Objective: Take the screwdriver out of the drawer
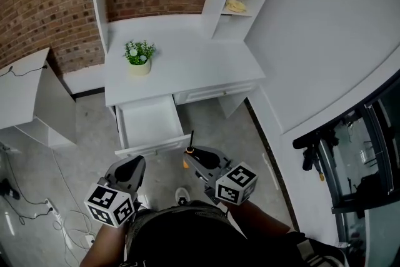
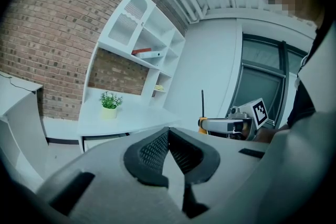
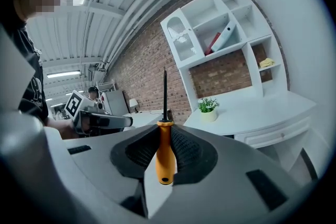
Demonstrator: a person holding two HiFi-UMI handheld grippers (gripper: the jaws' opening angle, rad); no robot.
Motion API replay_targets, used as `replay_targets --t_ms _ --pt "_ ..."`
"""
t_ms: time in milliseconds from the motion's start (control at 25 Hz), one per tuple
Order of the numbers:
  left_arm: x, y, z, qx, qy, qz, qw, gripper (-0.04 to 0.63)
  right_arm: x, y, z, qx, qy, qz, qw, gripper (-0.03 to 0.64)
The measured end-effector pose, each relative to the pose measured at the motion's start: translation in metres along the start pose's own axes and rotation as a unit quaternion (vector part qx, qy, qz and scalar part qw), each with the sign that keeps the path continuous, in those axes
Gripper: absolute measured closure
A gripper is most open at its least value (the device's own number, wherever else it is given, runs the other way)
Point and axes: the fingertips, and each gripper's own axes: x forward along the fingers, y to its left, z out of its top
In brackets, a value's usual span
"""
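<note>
White desk (image 1: 187,65), one drawer (image 1: 150,125), one screwdriver (image 3: 165,152)

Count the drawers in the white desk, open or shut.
2. One white drawer, pulled open, under the white desk at the head view's left; one shut white drawer beside it, toward the right. Others may be hidden under the desktop.
</note>
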Motion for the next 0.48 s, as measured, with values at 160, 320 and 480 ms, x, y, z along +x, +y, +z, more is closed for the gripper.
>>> replay_targets --t_ms 160,320,480 --pt "0.001 -0.003 -0.001 0.006 0.006 -0.009 0.9999 0.577 -0.003 0.001 -0.007 -0.003 0.006 -0.01 1.0 0.543" --pt "0.002 -0.006 -0.005 0.01 0.014 -0.018 0.9997 0.577 -0.006 0.001 -0.015 0.003 0.009 -0.018 1.0 0.543" --pt "0.003 -0.008 -0.005 0.013 0.019 -0.023 0.9995 0.577 -0.008 0.004 -0.019 0.006 0.012 -0.019 1.0 0.543"
